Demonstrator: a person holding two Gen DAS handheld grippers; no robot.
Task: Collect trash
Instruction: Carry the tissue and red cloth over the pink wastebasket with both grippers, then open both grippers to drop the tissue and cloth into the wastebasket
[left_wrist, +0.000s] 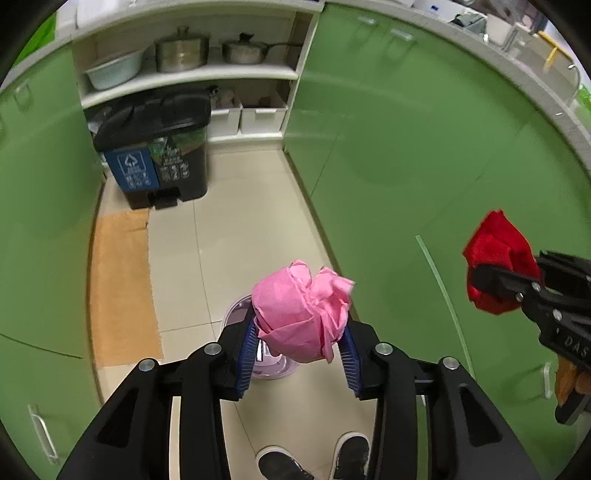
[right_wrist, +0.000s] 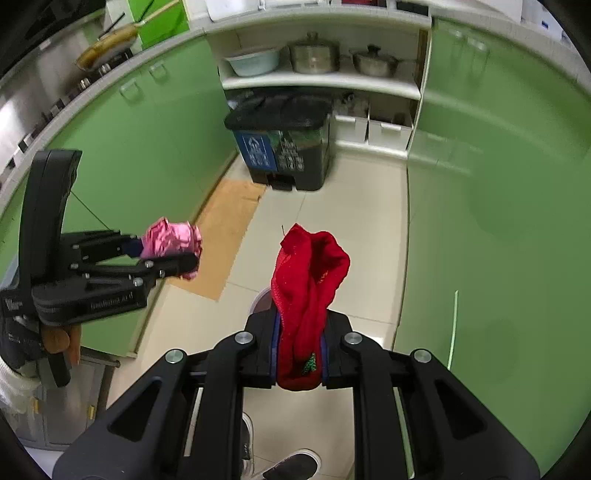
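Ahead: black pedal trash bin on tiled floor, between green cabinet doors
Left gripper: pinching crumpled pink paper ball
Right gripper: pinching red knitted cloth

The trash bin is standing on the floor in the upper left of the frame, below a shelf that is carrying two pots, with a mat lying before it.

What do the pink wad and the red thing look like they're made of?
The pink wad in the left tool looks like crumpled matte paper: sharp creases, folded edges. The red piece in the right tool seems soft knit fabric: limp drape, fuzzy weave.
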